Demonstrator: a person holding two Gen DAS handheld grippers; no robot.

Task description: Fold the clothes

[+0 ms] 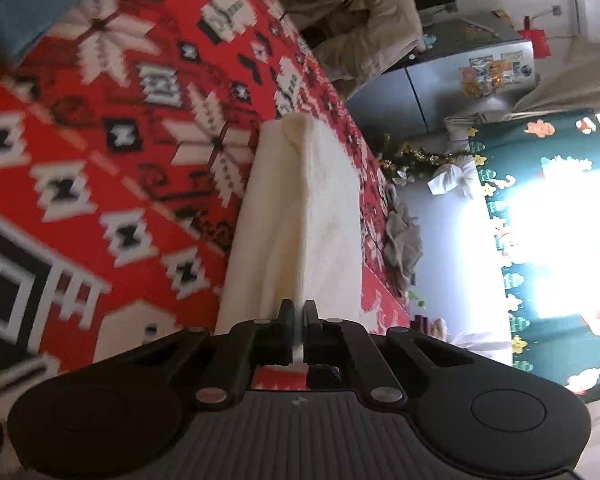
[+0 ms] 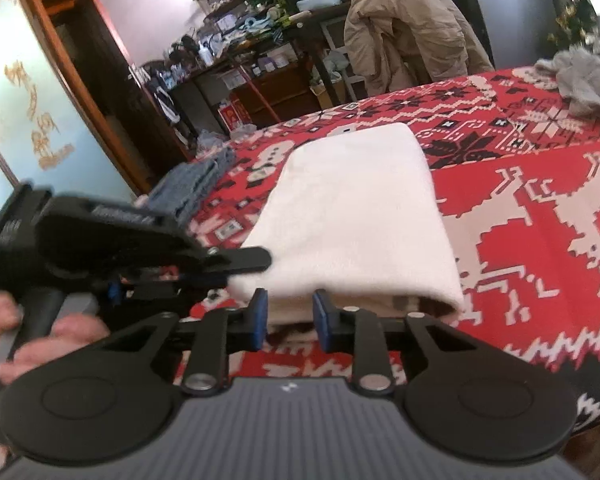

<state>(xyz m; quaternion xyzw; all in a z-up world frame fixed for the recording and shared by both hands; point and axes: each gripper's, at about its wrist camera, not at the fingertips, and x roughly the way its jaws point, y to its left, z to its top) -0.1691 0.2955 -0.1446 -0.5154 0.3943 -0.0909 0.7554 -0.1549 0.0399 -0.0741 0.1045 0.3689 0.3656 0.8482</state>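
Note:
A folded white garment lies on the red patterned tablecloth. My left gripper, turned on its side, is shut on the near edge of the white garment. The right wrist view shows that left gripper at the garment's near left corner, held by a hand. My right gripper stands open at the garment's near edge. Its blue pads are apart, with the cloth's edge showing between them; I cannot tell whether they touch it.
A crumpled grey cloth sits at the table's far right corner. Folded blue denim lies left of the white garment. A beige jacket hangs over a chair behind the table. Cluttered shelves stand further back.

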